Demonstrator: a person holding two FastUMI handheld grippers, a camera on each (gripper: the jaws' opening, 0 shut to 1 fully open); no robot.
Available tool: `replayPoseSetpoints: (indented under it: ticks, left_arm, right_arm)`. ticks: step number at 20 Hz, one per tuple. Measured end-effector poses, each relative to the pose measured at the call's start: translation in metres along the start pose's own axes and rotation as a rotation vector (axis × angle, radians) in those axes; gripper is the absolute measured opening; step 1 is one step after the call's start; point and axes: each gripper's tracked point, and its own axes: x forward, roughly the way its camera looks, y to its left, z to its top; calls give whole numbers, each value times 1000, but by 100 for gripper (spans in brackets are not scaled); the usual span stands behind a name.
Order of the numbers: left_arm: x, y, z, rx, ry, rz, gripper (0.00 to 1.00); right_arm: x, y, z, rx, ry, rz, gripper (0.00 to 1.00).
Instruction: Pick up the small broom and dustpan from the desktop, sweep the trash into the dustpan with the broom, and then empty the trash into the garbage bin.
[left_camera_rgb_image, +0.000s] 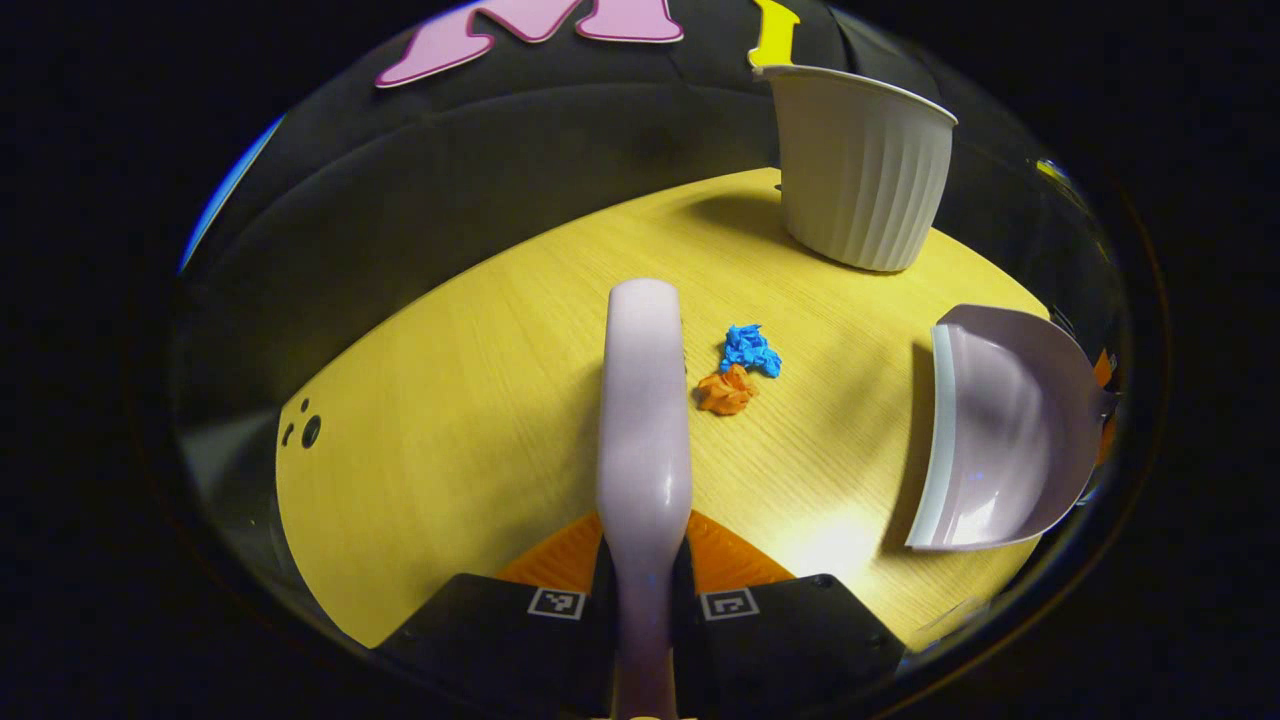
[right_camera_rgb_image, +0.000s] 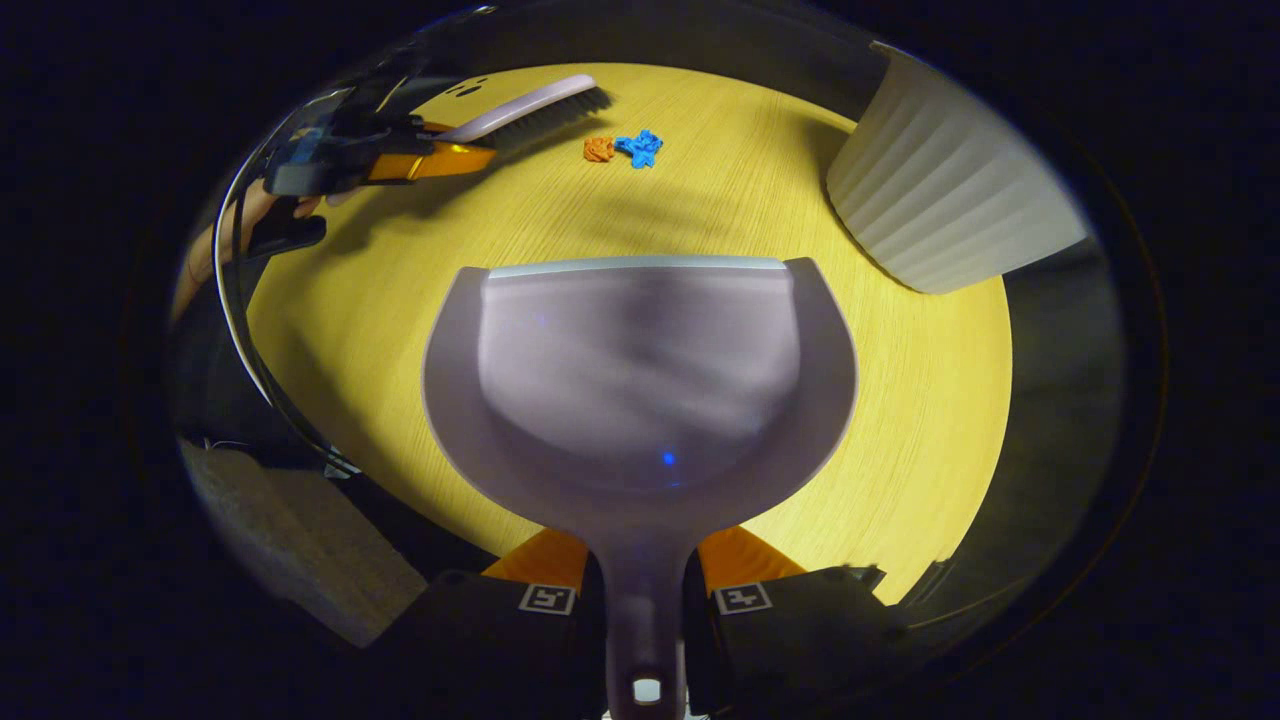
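Note:
In the left gripper view my left gripper (left_camera_rgb_image: 643, 590) is shut on the handle of the small pale lilac broom (left_camera_rgb_image: 645, 420), which points forward over the yellow desktop. Just right of its head lie two crumpled scraps, one blue (left_camera_rgb_image: 752, 349) and one orange (left_camera_rgb_image: 726, 391). The lilac dustpan (left_camera_rgb_image: 1000, 430) hovers at the right, its lip facing the scraps. In the right gripper view my right gripper (right_camera_rgb_image: 645, 600) is shut on the dustpan's (right_camera_rgb_image: 640, 370) handle. Far ahead lie the orange scrap (right_camera_rgb_image: 598, 149) and blue scrap (right_camera_rgb_image: 640, 148), with the broom (right_camera_rgb_image: 530, 108) and left gripper (right_camera_rgb_image: 400, 160) beyond them to the left.
A white ribbed garbage bin (left_camera_rgb_image: 862, 170) stands at the desk's far side, and rises at the right in the right gripper view (right_camera_rgb_image: 950, 190). A hand (right_camera_rgb_image: 215, 245) holds the left gripper. The round desktop (left_camera_rgb_image: 450, 420) has small holes near its left edge.

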Motion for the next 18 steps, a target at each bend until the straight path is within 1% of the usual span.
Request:
replayPoseSetpoints:
  ticks: [5, 6, 7, 11, 12, 13, 14, 16, 17, 18]
  left_arm:
    - [23, -13, 14, 105, 26, -62, 28]
    - [21, -17, 17, 130, 24, -76, 28]
    - [23, -24, 20, 152, 22, -98, 28]
    - [19, -54, 22, 245, 22, -216, 28]
    - [17, -63, 21, 259, 28, -249, 26]
    - [14, -72, 17, 266, 40, -282, 29]
    - [9, -80, 13, 270, 48, -309, 28]
    - [3, -91, 9, 275, 64, -343, 28]
    - [1, -98, 9, 268, 71, -359, 29]
    - [-1, -107, 8, 259, 79, -377, 28]
  right_arm:
    - [9, 0, 5, -11, 3, -11, 36]
    - [9, 2, 6, -7, 3, -11, 39]
    - [10, 0, 7, -4, 2, -9, 36]
    - [11, -2, 9, -2, -7, -1, 35]
    - [11, -2, 9, -2, -10, 0, 35]
    - [12, -3, 10, -2, -12, -1, 36]
    - [12, -2, 9, -1, -16, 0, 36]
    - [13, -2, 7, -1, -20, 7, 35]
    - [14, -1, 8, 3, -21, 13, 35]
    - [14, -1, 7, 6, -24, 18, 35]
